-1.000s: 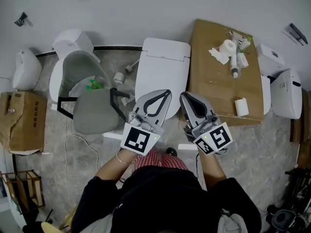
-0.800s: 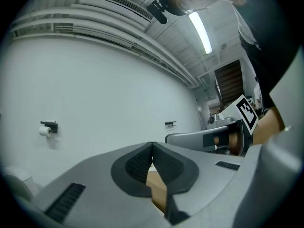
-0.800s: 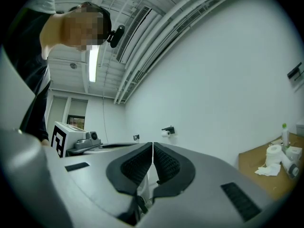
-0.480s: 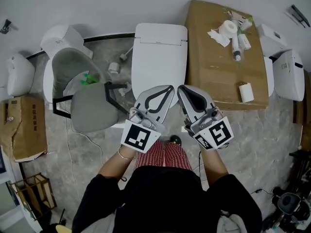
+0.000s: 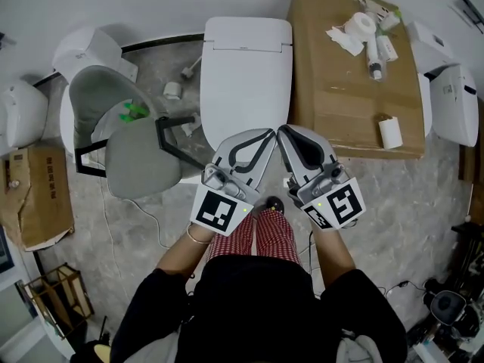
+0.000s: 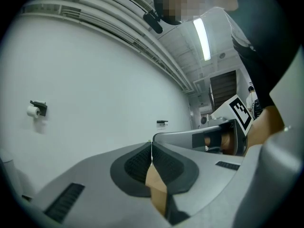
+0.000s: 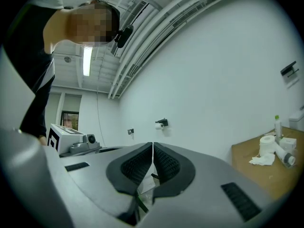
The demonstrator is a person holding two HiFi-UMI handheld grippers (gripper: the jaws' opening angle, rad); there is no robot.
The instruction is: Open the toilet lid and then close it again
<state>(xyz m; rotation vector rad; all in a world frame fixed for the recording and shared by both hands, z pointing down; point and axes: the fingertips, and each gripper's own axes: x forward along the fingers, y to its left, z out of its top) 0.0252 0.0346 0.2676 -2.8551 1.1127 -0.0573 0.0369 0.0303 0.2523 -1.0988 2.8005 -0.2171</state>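
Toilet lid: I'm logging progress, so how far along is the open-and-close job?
Done: nothing that shows; the lid lies flat and closed. In hand: the left gripper and right gripper, fingers shut and empty, are held over its front end. Left: seemingly both the lifting and the lowering, though a closed lid alone cannot rule out a finished job.
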